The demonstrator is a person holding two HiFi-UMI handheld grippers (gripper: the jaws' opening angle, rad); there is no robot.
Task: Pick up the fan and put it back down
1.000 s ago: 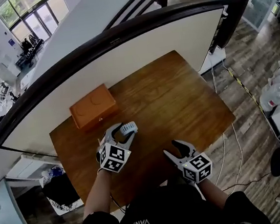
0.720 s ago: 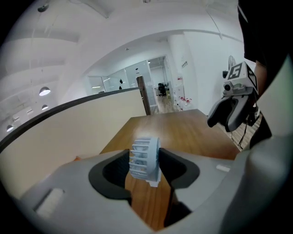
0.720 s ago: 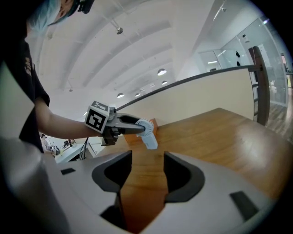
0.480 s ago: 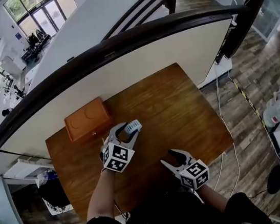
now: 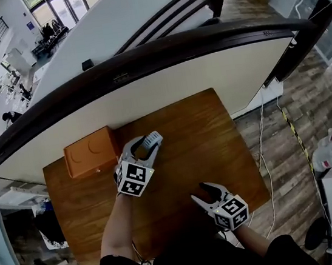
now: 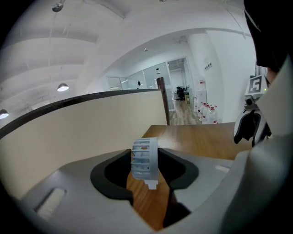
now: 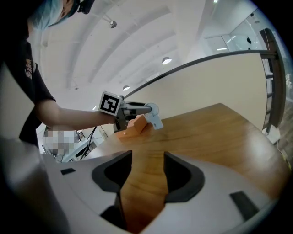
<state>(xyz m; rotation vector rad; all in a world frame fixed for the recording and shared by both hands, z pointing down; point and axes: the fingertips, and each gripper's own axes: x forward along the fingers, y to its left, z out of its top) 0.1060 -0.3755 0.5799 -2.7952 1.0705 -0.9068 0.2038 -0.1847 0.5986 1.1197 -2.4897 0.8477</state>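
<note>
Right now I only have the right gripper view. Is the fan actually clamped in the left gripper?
Observer: Yes. In the left gripper view the left gripper has a pad pressed on each side of the fan; its jaws have just been closing on it.
Operator: Is it touching the orange box?
Observer: No. In the head view the fan sits clear to the right of the orange box, above bare table.

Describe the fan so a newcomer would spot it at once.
On the wooden table, right of the orange box in the head view, is the left gripper, whose fingers have just been closing. Between them sits the fan: a small pale grey-blue slatted ring, the only ribbed, non-orange thing there.
</note>
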